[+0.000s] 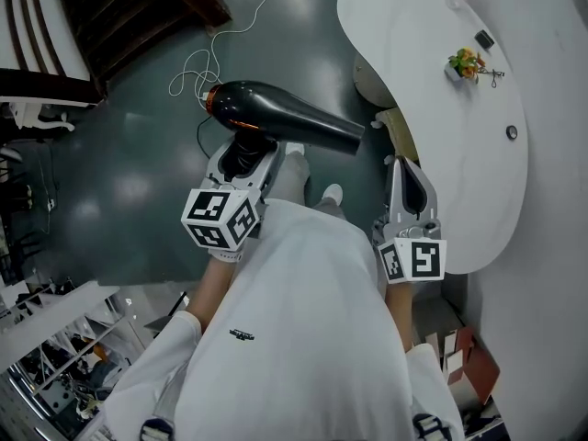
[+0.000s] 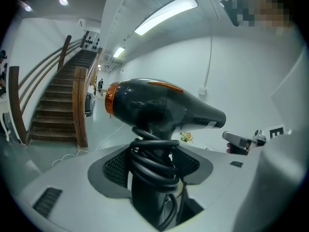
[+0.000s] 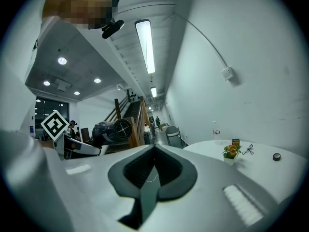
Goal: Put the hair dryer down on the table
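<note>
A black hair dryer [image 1: 276, 113] with an orange rear ring hangs over the dark floor, nozzle pointing right toward the white table [image 1: 432, 108]. My left gripper [image 1: 246, 151] is shut on its handle, which has the black cord coiled around it. In the left gripper view the hair dryer [image 2: 159, 105] stands upright between the jaws of the left gripper [image 2: 153, 151]. My right gripper [image 1: 405, 165] hovers at the table's near edge, shut and empty. In the right gripper view the right gripper [image 3: 154, 149] has its pads meeting, and the hair dryer [image 3: 113, 129] shows at the left.
On the table stand a small flower pot [image 1: 466, 63], a dark small object [image 1: 484, 39] and a round knob [image 1: 512, 132]. A white cable [image 1: 197, 67] loops across the floor near a wooden staircase [image 1: 119, 16]. The person's shoe [image 1: 333, 194] is between the grippers.
</note>
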